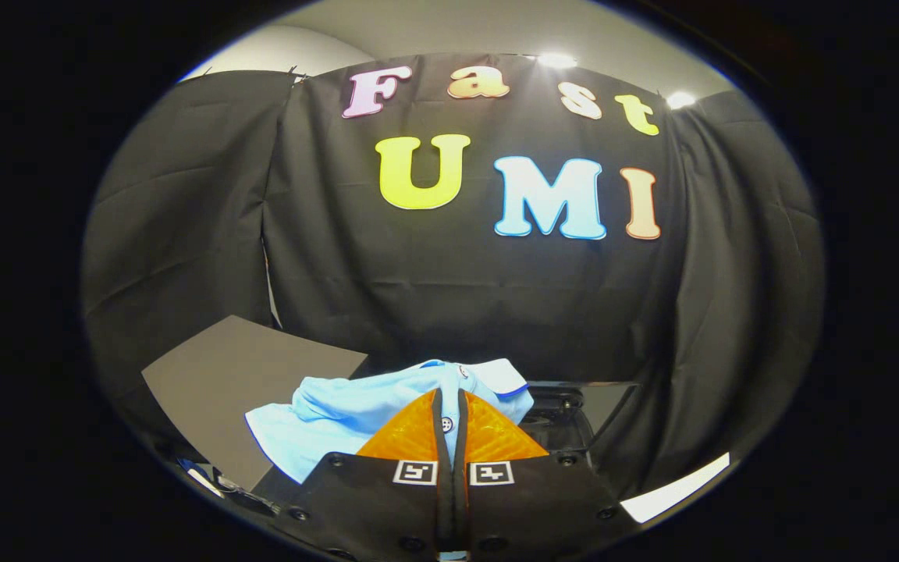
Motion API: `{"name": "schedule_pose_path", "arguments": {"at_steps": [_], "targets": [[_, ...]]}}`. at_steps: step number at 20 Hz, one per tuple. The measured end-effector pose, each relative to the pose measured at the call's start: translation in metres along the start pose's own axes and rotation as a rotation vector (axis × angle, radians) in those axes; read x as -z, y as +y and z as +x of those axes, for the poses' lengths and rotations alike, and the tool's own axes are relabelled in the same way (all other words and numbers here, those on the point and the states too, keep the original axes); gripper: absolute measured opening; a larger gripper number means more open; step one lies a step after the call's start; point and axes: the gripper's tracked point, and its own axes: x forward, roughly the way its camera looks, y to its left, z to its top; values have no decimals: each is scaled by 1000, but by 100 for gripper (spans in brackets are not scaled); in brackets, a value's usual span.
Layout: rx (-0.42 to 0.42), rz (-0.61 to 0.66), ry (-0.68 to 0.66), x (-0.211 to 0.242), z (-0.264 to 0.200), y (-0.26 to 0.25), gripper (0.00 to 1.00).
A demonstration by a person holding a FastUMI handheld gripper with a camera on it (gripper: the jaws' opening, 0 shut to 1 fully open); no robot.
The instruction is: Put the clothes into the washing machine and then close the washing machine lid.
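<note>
Black cloth walls the booth behind a dark grey board (239, 382). Ahead of it, the gripper (449, 414) has its fingers nearly together, clenched on a light blue shirt (340, 414) whose buttoned fold is pinched between them, the rest draping leftward over the board's near edge.

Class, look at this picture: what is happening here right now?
A hand-held claw is pinched shut on a light blue shirt, with a thin fold and a button caught between its fingers. The shirt drapes over a dark flat panel just ahead, in front of the black cloth wall. The clothes are not yet in the machine.
</note>
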Motion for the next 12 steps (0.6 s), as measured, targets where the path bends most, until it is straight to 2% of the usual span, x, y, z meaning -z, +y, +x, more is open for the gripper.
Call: {"name": "schedule_pose_path", "arguments": {"at_steps": [12], "targets": [[57,-34,72,50,17,-26,1]]}}
